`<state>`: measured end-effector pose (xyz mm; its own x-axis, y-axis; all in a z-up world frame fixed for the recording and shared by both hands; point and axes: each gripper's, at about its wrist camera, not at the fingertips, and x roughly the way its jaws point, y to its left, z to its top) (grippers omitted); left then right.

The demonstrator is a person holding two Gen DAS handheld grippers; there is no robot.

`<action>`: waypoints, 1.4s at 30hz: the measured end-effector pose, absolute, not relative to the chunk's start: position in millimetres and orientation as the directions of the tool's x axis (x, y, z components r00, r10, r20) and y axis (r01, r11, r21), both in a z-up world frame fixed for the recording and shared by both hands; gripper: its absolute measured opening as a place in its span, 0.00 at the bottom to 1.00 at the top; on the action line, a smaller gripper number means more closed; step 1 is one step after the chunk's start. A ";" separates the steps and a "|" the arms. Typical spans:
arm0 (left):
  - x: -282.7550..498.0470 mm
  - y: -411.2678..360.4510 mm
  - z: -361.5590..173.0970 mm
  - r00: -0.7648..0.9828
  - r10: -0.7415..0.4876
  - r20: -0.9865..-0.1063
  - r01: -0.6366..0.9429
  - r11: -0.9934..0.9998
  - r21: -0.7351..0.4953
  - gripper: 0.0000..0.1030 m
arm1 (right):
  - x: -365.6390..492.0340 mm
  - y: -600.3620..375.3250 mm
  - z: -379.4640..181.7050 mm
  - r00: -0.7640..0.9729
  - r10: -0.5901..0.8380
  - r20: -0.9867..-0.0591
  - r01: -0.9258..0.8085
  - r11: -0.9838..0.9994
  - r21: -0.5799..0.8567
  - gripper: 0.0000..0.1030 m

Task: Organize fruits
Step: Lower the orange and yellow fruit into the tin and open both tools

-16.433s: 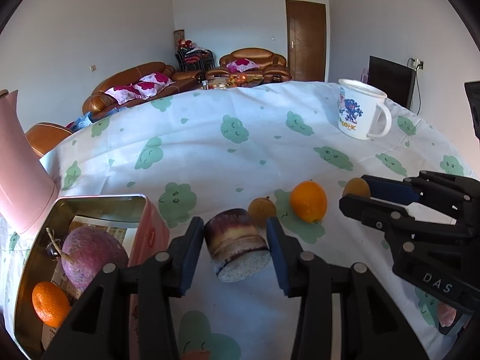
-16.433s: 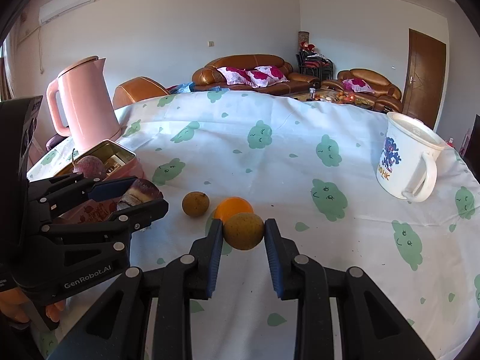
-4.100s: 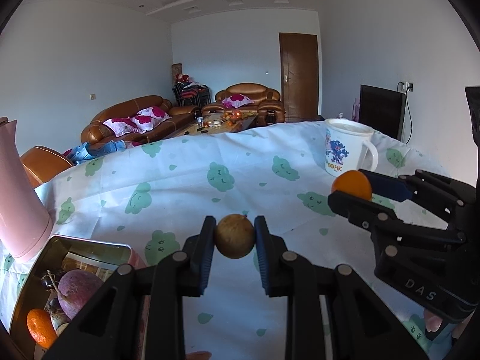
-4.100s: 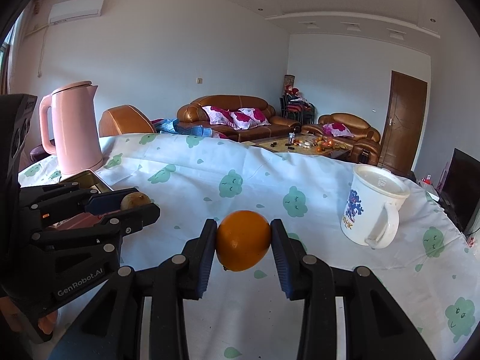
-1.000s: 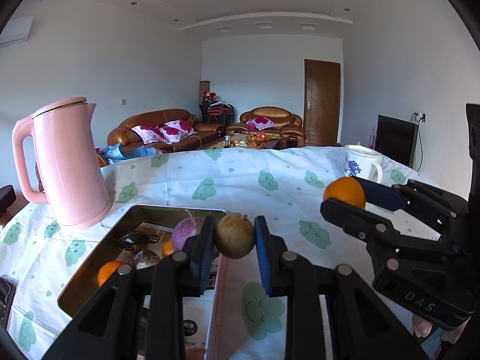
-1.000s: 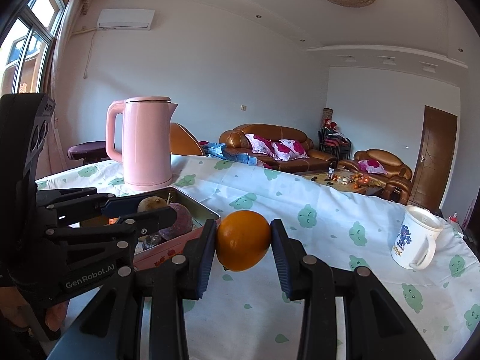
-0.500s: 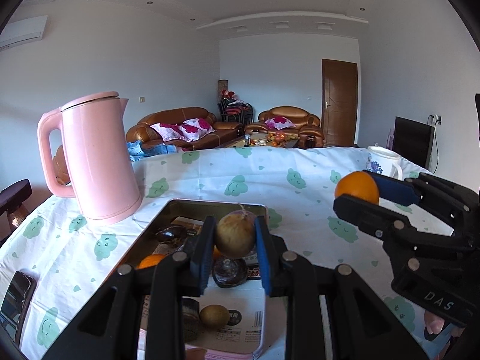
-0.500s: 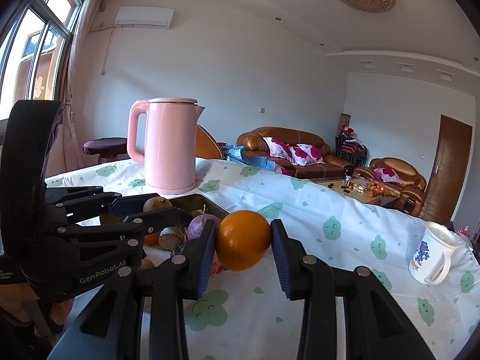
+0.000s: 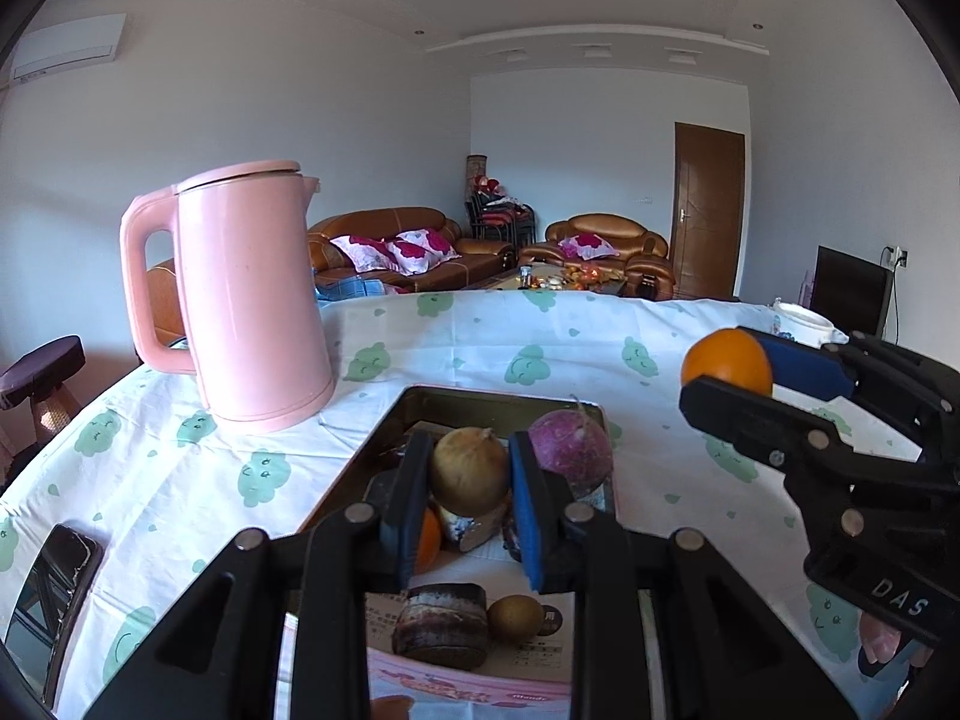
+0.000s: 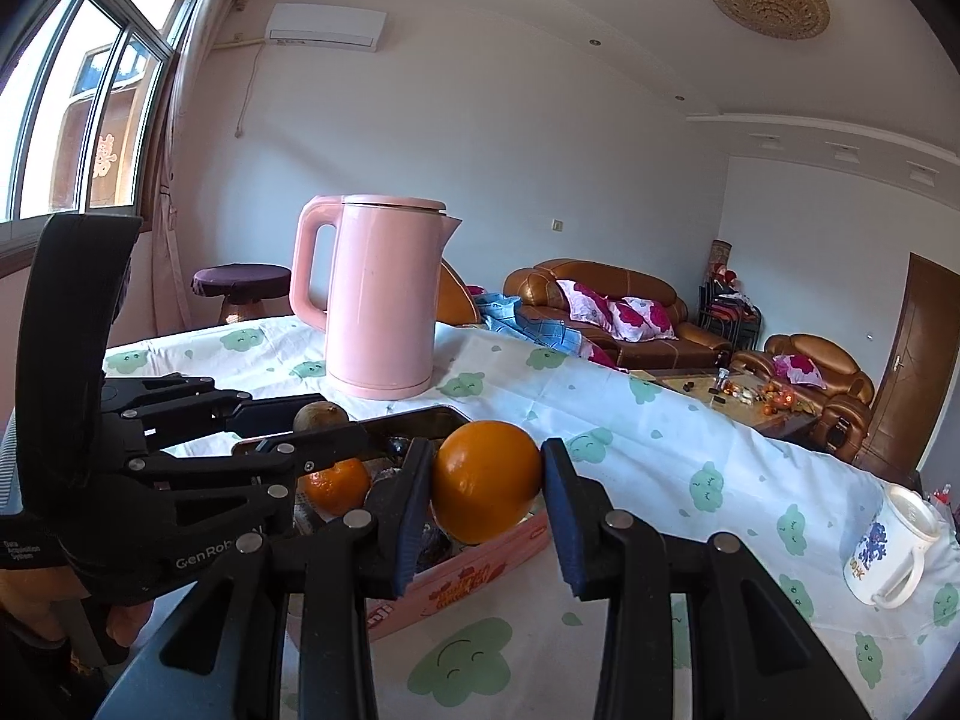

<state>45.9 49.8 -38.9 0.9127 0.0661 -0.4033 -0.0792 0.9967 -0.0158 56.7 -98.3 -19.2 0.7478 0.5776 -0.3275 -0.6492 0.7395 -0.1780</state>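
Observation:
My left gripper (image 9: 470,474) is shut on a round brown fruit (image 9: 468,471) and holds it above the open pink tin (image 9: 468,684). In the tin lie a purple round fruit (image 9: 570,450), a small orange (image 9: 427,540), a dark cut piece (image 9: 441,624) and a small brown fruit (image 9: 515,618). My right gripper (image 10: 486,489) is shut on a large orange (image 10: 485,489), held above the tin's near right rim (image 10: 480,570). The right gripper with the orange (image 9: 727,363) shows at the right of the left wrist view. The left gripper (image 10: 312,420) shows at the left of the right wrist view.
A pink kettle (image 9: 252,300) stands on the tablecloth just behind and left of the tin. A white mug (image 10: 888,552) stands at the far right of the table. A phone (image 9: 48,594) lies near the left table edge. Sofas stand beyond the table.
Both grippers have moved left over the table with their fruits and now hang over the tin. The kettle looms closer. Both stay shut.

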 end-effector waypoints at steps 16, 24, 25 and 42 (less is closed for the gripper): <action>46.3 83.6 -45.2 0.893 0.108 -0.438 -0.139 0.989 -0.040 0.26 | 59.2 -58.8 -30.5 0.702 0.608 -0.371 -0.697 0.692 -0.187 0.37; 47.6 90.0 -48.9 0.883 0.112 -0.457 -0.146 0.988 -0.040 0.26 | 63.5 -47.4 -39.0 0.689 0.609 -0.394 -0.707 0.684 -0.180 0.37; 48.3 90.8 -49.7 0.881 0.111 -0.461 -0.147 0.988 -0.042 0.26 | 63.9 -46.5 -39.9 0.687 0.608 -0.398 -0.708 0.683 -0.180 0.37; 62.5 92.5 -60.0 0.835 0.089 -0.543 -0.125 0.992 -0.030 0.26 | 82.2 -28.4 -59.8 0.634 0.575 -0.518 -0.729 0.668 -0.151 0.38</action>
